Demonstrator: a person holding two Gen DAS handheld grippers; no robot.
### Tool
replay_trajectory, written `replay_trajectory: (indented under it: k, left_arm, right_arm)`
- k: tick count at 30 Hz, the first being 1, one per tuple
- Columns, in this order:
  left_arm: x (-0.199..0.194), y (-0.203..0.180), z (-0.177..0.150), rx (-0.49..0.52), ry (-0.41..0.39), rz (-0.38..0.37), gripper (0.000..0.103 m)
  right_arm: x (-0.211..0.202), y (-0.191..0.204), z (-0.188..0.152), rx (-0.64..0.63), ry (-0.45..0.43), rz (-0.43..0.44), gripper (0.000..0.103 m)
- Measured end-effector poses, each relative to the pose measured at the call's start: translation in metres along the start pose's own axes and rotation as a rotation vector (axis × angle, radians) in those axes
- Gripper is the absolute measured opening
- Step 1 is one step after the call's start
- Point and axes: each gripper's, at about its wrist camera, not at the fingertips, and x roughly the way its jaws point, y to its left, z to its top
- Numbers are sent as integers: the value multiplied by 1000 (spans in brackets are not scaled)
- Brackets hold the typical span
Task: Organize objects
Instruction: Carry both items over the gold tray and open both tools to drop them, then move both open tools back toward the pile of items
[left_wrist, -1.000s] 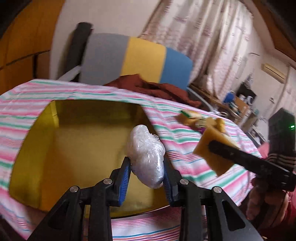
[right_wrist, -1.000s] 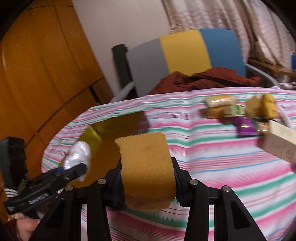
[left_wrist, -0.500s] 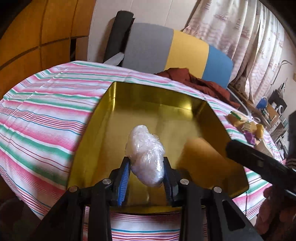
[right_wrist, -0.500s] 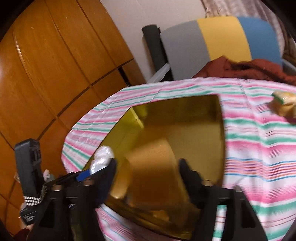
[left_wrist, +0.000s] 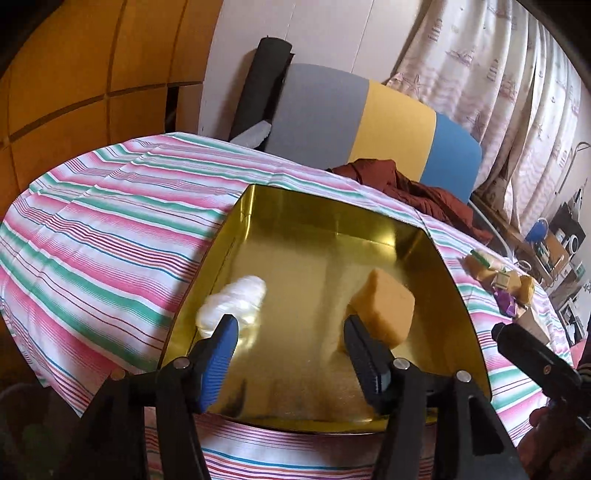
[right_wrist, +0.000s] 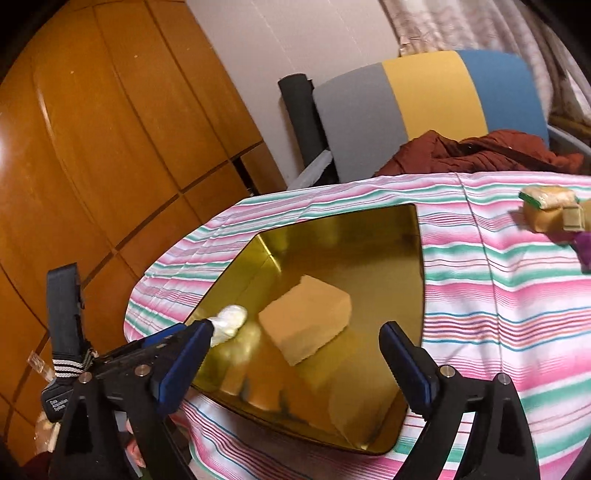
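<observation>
The left gripper (left_wrist: 290, 354) hangs over the near end of a gold tray (left_wrist: 332, 225) on a striped tablecloth (left_wrist: 110, 229), its jaws opening with nothing pressed between the blue pads. A clear plastic-wrapped bundle (left_wrist: 232, 306) lies in the tray just ahead of its left finger, blurred. The right gripper (right_wrist: 295, 350) hovers over the same tray with its jaws spreading wide, gripping nothing. A yellow sponge (right_wrist: 306, 317) sits ahead of it, between the lines of its fingers but apart from the pads; whether the sponge rests on the tray floor is unclear. Far ahead and to the right, a small pile of other items (right_wrist: 554, 214) lies on the cloth.
</observation>
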Motion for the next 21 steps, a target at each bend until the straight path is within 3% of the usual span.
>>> replay_trajectory:
  k: [6,21]
  left_arm:
    - [-6,-18,-3,34,-16,-23,61]
    - [-19,-85,-18,136,-17,-203,61]
  right_arm:
    - [-8,-9,2,24,-17,-30,94]
    - [-46,-58,13,58,-79,-143,96]
